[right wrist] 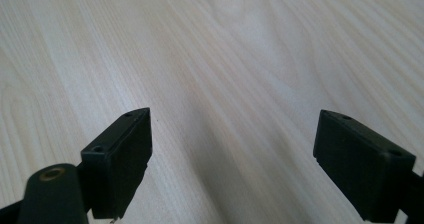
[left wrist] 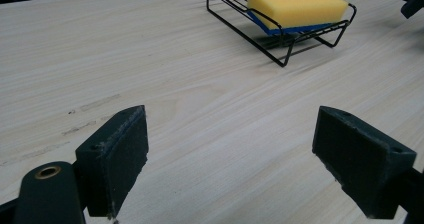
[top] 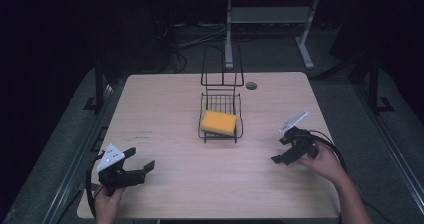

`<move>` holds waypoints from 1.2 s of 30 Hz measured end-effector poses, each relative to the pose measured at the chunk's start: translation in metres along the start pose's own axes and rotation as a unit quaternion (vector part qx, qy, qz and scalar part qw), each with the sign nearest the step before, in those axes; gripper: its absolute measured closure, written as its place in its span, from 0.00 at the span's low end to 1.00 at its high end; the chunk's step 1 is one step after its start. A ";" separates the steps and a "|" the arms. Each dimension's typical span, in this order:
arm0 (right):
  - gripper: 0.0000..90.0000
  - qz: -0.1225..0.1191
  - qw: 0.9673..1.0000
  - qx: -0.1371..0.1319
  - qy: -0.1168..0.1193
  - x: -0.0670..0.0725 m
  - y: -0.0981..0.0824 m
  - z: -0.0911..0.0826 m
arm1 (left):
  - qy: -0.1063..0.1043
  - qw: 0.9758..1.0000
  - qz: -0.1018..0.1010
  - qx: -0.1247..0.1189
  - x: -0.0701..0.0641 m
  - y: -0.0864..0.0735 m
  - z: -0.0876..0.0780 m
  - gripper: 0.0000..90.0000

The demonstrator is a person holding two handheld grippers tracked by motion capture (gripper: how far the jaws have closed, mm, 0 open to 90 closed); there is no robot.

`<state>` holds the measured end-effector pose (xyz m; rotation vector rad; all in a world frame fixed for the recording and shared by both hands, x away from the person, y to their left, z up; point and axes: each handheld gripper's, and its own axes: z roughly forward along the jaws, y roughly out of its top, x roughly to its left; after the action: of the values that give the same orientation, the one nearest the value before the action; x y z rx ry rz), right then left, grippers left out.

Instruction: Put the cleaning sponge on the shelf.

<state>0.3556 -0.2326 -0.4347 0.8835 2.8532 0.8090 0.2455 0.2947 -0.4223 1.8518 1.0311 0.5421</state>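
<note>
A yellow sponge point(top: 218, 122) with a blue underside lies in a black wire basket point(top: 240, 126) at the middle of the table; the left gripper view shows the sponge point(left wrist: 297, 4) and basket point(left wrist: 280, 56) ahead to the right. My left gripper point(top: 141, 160) is held near the front left corner, open and empty, its jaws wide apart over bare wood point(left wrist: 230, 154). My right gripper point(top: 280, 150) hovers low at the right side of the table, open and empty, jaws spread above the tabletop point(right wrist: 232, 159).
The light wood table point(top: 170, 104) has a small round hole point(top: 251, 85) near its back edge. A tall wire handle point(top: 222, 66) rises from the basket's far end. A desk frame point(top: 270, 19) stands on the dark floor behind.
</note>
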 end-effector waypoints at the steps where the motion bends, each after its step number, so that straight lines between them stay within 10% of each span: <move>1: 0.17 0.001 1.000 0.002 0.000 0.000 -0.001 0.000 | 0.000 1.000 0.001 0.000 0.000 0.000 0.000 0.16; 36: 0.17 -0.019 1.000 0.003 -0.007 0.041 -0.030 -0.003 | -0.002 1.000 0.001 -0.001 0.000 0.000 -0.001 0.16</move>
<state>0.3052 -0.2327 -0.4423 0.8293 2.8521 0.7876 0.2450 0.2948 -0.4222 1.8516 1.0261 0.5404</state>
